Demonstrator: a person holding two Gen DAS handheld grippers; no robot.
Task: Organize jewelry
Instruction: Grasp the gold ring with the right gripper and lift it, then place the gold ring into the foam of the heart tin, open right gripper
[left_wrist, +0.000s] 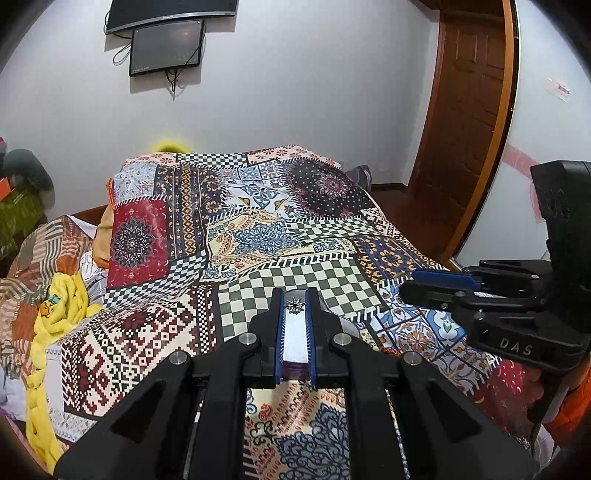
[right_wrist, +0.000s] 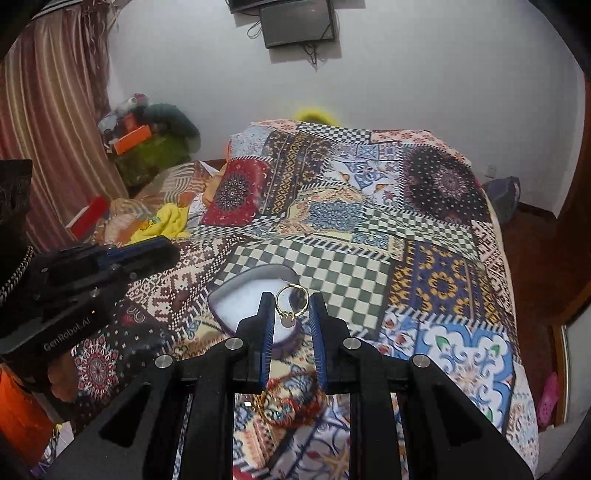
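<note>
My right gripper (right_wrist: 291, 306) is shut on a gold ring (right_wrist: 291, 300) with a pale pink stone, held just above a purple jewelry box (right_wrist: 236, 295) with a white lining. My left gripper (left_wrist: 294, 306) looks down into the same box (left_wrist: 295, 341); its fingers stand close together with the white lining and a small silver star-shaped piece (left_wrist: 295, 306) between them, and whether they pinch the piece is unclear. The right gripper also shows at the right of the left wrist view (left_wrist: 436, 284). The left gripper shows at the left of the right wrist view (right_wrist: 147, 254).
The box rests on a bed covered with a patchwork cloth (right_wrist: 369, 229). A gold chain with a blue pendant (right_wrist: 280, 410) lies on the cloth under my right gripper. Yellow cloth (left_wrist: 55, 317) and clutter sit at the left. A wooden door (left_wrist: 472, 110) stands right.
</note>
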